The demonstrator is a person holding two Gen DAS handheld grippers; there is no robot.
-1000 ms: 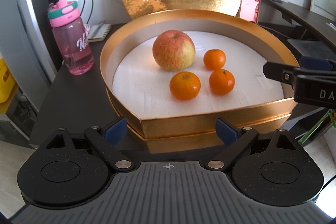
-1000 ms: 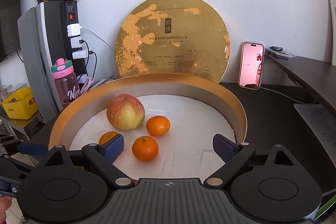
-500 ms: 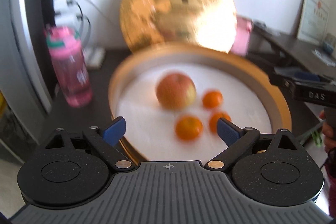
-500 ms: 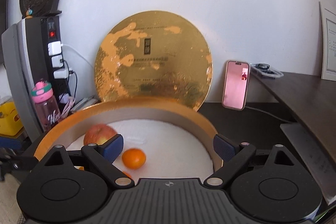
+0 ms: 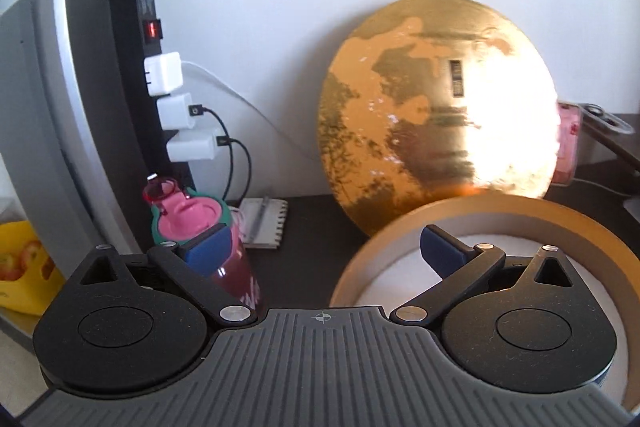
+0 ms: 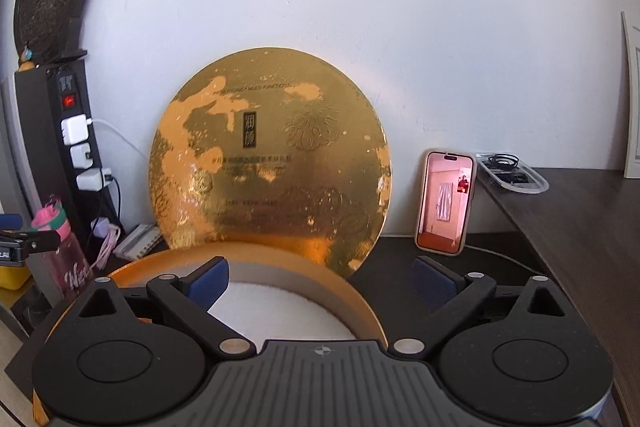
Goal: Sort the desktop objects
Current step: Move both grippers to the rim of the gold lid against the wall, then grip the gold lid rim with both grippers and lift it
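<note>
The round gold box (image 5: 500,205) with white foam lining lies low in both wrist views; its rim (image 6: 288,261) runs behind my right gripper's fingers. The fruit in it is hidden under the gripper bodies. My left gripper (image 5: 324,253) hangs above the box's left edge with its jaws opening and nothing between them. A pink water bottle (image 5: 184,217) stands just behind its left pad. My right gripper (image 6: 320,283) is over the box's near side, its jaws opening and holding nothing. One finger of my left gripper (image 6: 36,241) shows at the right wrist view's left edge.
The gold lid (image 6: 272,167) leans on the wall behind the box. A phone (image 6: 444,203) is propped to its right, beside a raised shelf with a clear tray (image 6: 512,171). To the left are a power strip tower (image 5: 160,87), a notebook (image 5: 264,223) and a yellow crate (image 5: 24,267).
Both grippers rose and drew back, so the apple and oranges dropped out of view. The left view swung left toward the bottle, and the left jaws spread wider.
</note>
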